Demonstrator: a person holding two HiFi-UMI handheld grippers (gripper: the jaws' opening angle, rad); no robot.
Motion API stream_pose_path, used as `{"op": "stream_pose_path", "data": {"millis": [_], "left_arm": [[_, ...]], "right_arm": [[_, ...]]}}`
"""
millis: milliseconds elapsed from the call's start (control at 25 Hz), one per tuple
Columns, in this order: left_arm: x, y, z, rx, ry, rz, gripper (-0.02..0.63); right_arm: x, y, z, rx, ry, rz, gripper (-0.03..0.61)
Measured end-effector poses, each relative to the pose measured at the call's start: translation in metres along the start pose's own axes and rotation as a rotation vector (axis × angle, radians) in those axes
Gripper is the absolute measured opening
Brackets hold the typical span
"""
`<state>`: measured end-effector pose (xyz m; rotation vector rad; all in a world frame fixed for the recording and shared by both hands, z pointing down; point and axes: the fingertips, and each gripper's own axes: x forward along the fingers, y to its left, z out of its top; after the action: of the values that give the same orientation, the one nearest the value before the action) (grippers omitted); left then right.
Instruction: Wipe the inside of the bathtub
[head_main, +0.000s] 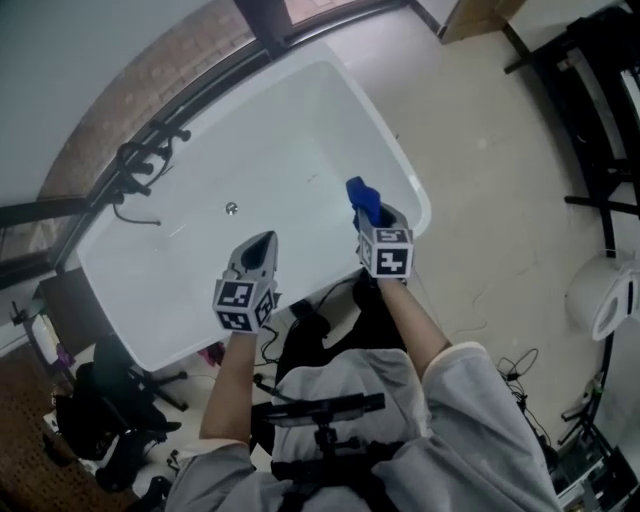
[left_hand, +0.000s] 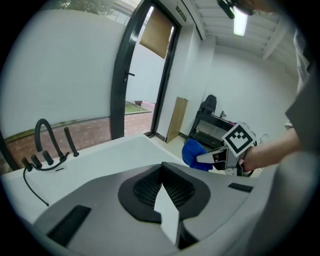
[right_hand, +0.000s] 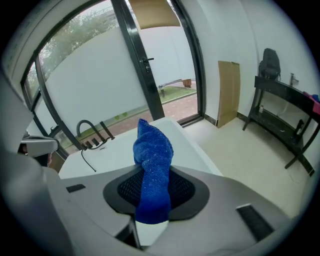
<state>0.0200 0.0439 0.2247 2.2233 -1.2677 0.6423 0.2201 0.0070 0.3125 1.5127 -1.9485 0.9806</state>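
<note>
The white bathtub (head_main: 330, 110) lies slantwise below me, with a small metal drain (head_main: 231, 208) in its floor. My right gripper (head_main: 374, 214) hovers over the tub's near right rim, shut on a blue cloth (head_main: 362, 196) that sticks up out of its jaws. In the right gripper view the cloth (right_hand: 152, 150) stands bunched between the jaws, with the tub (right_hand: 120, 150) beyond. My left gripper (head_main: 263, 242) hangs over the near rim, shut with nothing in it. The left gripper view shows the tub (left_hand: 115, 155), plus the right gripper (left_hand: 212, 157) and cloth (left_hand: 192, 150) to the right.
A black faucet with a hose (head_main: 140, 165) stands at the tub's far left end, next to a dark-framed window (head_main: 270, 25). A black rack (head_main: 600, 120) and a white fixture (head_main: 605, 295) are on the right. Cables and black gear (head_main: 110, 430) lie by my feet.
</note>
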Motion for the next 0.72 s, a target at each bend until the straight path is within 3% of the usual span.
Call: {"op": "stream_pose_path", "data": {"millis": [120, 240, 520, 720], "left_arm": [[0.031, 0.003, 0.005, 0.019, 0.031, 0.01, 0.003], [0.057, 0.01, 0.007, 0.012, 0.034, 0.011, 0.003], [0.099, 0.017, -0.015, 0.027, 0.017, -0.098, 0.003], [0.127, 0.047, -0.047, -0.015, -0.017, -0.15, 0.003]], "right_arm": [[0.026, -0.022, 0.006, -0.004, 0.026, -0.015, 0.114], [0.05, -0.04, 0.009, -0.085, 0.059, -0.06, 0.112], [0.094, -0.066, 0.02, -0.289, 0.1, -0.261, 0.112], [0.142, -0.063, 0.017, -0.432, 0.13, -0.422, 0.112]]}}
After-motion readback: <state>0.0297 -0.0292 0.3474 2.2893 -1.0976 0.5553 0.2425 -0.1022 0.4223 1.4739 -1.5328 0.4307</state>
